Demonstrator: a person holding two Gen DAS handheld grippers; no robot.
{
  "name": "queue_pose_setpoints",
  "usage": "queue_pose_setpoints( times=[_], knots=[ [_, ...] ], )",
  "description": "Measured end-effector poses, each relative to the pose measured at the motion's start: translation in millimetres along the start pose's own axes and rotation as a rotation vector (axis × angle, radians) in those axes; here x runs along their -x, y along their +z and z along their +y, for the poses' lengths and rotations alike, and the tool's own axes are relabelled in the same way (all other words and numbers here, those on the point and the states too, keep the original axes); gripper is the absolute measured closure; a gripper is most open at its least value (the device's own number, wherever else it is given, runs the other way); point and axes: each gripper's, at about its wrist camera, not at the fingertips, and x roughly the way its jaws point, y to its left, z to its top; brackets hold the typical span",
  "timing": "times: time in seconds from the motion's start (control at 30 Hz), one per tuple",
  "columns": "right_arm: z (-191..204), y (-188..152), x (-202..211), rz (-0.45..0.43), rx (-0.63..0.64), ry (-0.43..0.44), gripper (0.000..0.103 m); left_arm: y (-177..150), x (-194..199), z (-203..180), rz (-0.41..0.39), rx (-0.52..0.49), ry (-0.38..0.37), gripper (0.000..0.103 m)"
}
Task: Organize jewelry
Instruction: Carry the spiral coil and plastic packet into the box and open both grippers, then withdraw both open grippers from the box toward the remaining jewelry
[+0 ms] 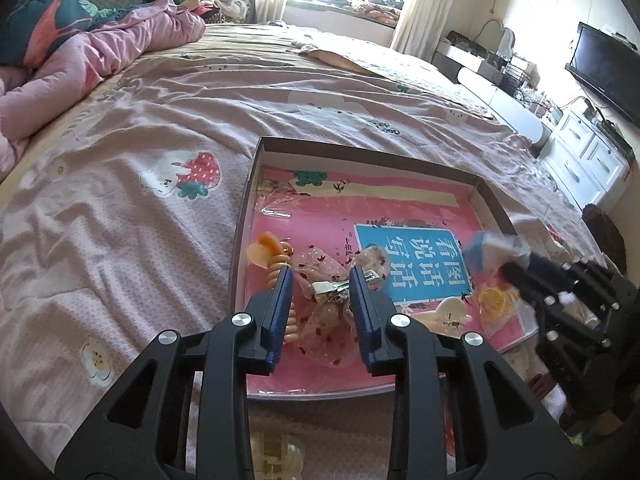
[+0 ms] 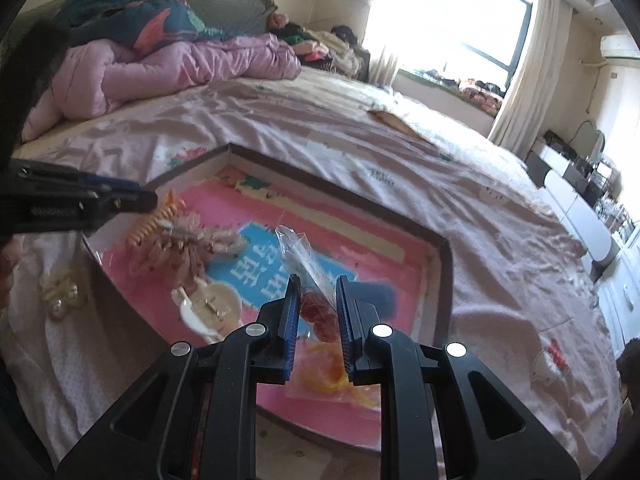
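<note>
A sheer pink bow hair clip [image 1: 326, 300], speckled with dark red flecks and fitted with a silver metal clasp, lay in the near left part of a shallow brown-rimmed box tray [image 1: 256, 184] on the bed [image 1: 160, 120]. Its metal clasp ran roughly crosswise in the left wrist view, spanning the gap between the left claw's [image 1: 322, 280] blue pads. Those pads stood apart on either side of the bow without pressing on it, so that claw was open. An orange coiled hair tie [image 1: 280, 264] lay touching the bow's left side, and a cream clip [image 1: 448, 314] lay to its right on the pink printed lining.

The right claw [image 2: 318, 292] was closed on a clear plastic bag [image 2: 304, 256] of red and yellow elastic bands, the bag's long axis running from the pads up and away, its neck tilted left. A pearl-trimmed pale hair piece [image 2: 60, 292] lay on the bedsheet outside the tray.
</note>
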Motion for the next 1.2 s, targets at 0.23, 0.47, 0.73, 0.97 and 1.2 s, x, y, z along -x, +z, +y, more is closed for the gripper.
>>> queue_pose_setpoints(
  times=[0.23,0.47,0.73,0.97,1.2],
  knots=[
    [0,-6,-3,0.02,-0.045,0.046,0.082,-1,5,0,-0.005,0.007,-0.008,0.079],
    [-3,-9,3,0.023,-0.095,0.083,0.067,-4,10,-3,-0.002,0.003,-0.011,0.075],
    [-9,-13,16,0.017,-0.125,0.09,0.056,-10,18,-4,-0.005,0.003,-0.009,0.074],
    [-13,-17,26,0.012,-0.145,0.085,0.05,-16,30,-7,-0.018,-0.002,-0.011,0.066],
    [-17,-18,50,-0.027,-0.165,0.073,0.035,-20,47,-14,-0.041,-0.014,-0.014,0.066]
  ],
)
